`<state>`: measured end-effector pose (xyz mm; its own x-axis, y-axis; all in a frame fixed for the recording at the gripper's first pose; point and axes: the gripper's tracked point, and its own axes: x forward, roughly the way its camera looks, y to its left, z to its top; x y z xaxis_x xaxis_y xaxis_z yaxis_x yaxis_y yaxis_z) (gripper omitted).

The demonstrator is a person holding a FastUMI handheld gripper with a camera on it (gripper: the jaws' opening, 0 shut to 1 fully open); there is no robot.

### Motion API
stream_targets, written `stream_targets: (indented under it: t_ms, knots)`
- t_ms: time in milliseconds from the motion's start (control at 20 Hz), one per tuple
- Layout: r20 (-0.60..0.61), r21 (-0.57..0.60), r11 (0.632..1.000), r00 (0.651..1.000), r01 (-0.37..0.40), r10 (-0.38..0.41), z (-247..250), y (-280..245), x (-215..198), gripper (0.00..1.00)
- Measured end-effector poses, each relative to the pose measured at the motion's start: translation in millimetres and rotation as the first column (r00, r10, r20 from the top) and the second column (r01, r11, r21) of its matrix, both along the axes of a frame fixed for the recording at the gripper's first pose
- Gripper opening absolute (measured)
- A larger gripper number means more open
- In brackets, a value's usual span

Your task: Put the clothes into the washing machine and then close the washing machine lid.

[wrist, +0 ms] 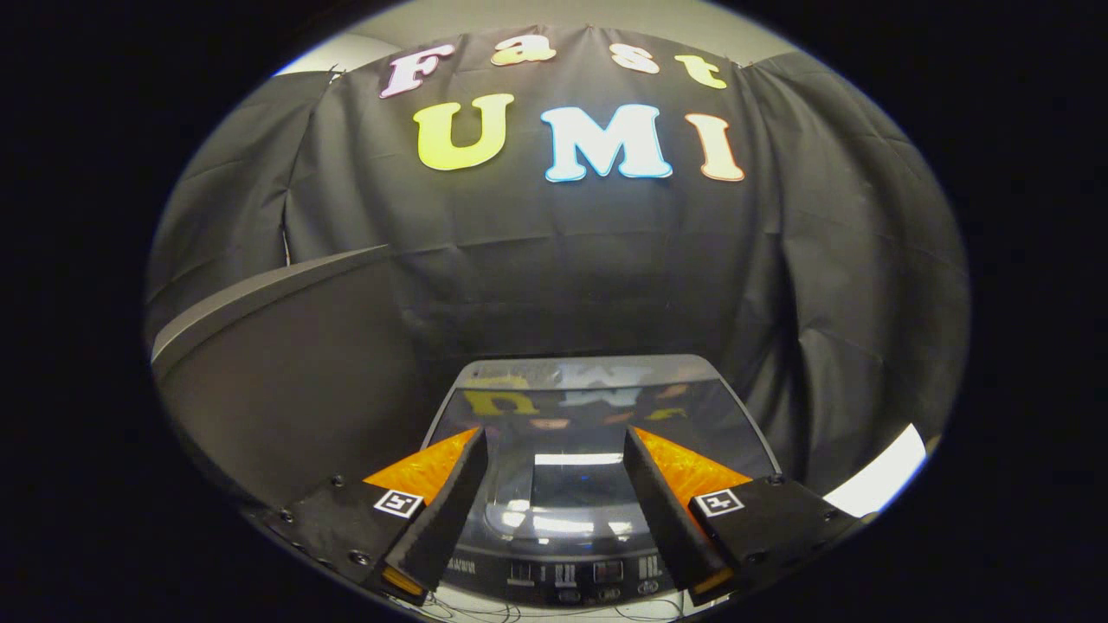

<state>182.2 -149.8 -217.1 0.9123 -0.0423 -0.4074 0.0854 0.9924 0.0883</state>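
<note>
Glossy lid (pixel 597 415) shut — fingers (pixel 459 484) apart

The washing machine (pixel 597 484) has its front cut off below the control strip (pixel 589 573) (markings too small to tell), sides hidden behind the spread fingers (pixel 450 502).
</note>
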Motion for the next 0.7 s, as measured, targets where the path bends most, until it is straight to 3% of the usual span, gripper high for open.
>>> stream_targets:
  t_ms: [500, 700]
  knots:
    - [0.158, -0.025, 0.996, 0.983, -0.091, 0.094, 64.0, 39.0, -189.8, 0.97]
    - [0.245, -0.013, 0.996, 0.966, -0.084, 0.084, 109.8, 57.1, -254.4, 0.97]
